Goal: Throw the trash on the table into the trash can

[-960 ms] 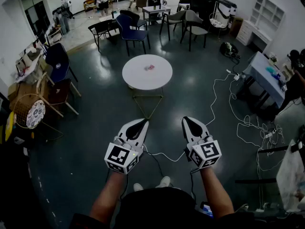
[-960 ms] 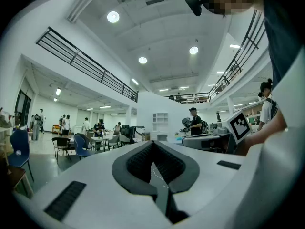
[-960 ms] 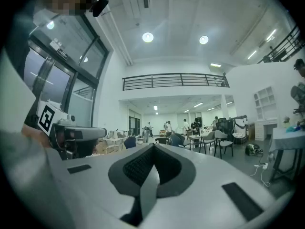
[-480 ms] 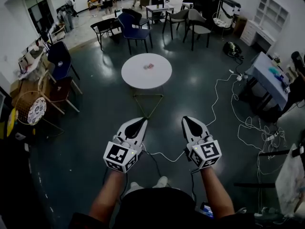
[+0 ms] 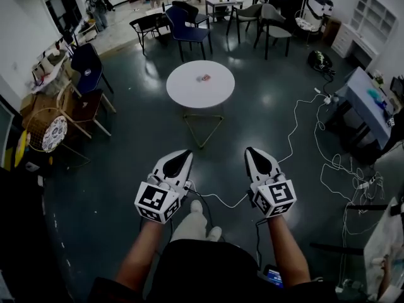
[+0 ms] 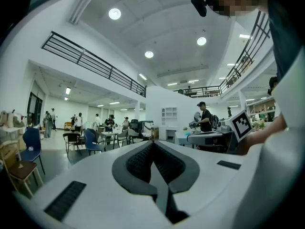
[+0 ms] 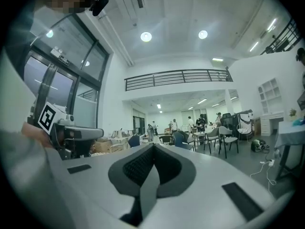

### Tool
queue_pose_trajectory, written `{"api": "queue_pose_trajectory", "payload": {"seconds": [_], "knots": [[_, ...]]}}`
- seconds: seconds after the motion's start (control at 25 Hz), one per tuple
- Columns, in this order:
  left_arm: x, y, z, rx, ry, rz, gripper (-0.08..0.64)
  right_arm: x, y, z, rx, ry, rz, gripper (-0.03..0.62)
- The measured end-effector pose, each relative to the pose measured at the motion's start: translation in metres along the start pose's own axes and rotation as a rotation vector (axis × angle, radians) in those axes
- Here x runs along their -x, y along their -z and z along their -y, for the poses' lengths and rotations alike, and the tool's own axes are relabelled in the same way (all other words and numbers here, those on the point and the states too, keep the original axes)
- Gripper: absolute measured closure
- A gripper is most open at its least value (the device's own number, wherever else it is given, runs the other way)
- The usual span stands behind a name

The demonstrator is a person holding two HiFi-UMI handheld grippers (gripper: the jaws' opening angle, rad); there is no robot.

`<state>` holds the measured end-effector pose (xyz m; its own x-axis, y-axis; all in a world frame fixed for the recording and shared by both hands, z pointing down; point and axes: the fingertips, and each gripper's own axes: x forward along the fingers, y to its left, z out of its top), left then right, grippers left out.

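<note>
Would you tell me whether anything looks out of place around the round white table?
Only a small scrap of trash lies on the table, and loose white cables trail over the floor to its right.

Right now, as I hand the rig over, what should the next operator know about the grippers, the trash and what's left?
Left gripper: jaws shut, empty, level.
Right gripper: jaws shut, empty, level.
Trash: a small pinkish item on the round white table, across the floor ahead, beyond both grippers.
Trash can: I cannot pick one out in these views.
Done: nothing picked up.
Left: walk to the table, grasp the trash, find the can, drop it in.
</note>
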<state>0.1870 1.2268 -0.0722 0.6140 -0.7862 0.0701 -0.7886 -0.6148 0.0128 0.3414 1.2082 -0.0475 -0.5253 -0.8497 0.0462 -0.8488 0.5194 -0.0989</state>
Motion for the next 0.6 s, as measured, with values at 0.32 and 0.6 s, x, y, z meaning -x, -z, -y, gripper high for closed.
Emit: {"api": "queue_pose_trajectory", "payload": {"seconds": [0.32,0.6], "knots": [[-0.051,-0.006,-0.01,-0.012,0.004,-0.007,0.549,-0.021,-0.002,0.043,-0.01,0.014,0.002,0.575],[-0.115,-0.002,-0.053,0.013,-0.008,0.002,0.549,-0.081,-0.005,0.084,0.021,0.013,-0.013,0.575]]}}
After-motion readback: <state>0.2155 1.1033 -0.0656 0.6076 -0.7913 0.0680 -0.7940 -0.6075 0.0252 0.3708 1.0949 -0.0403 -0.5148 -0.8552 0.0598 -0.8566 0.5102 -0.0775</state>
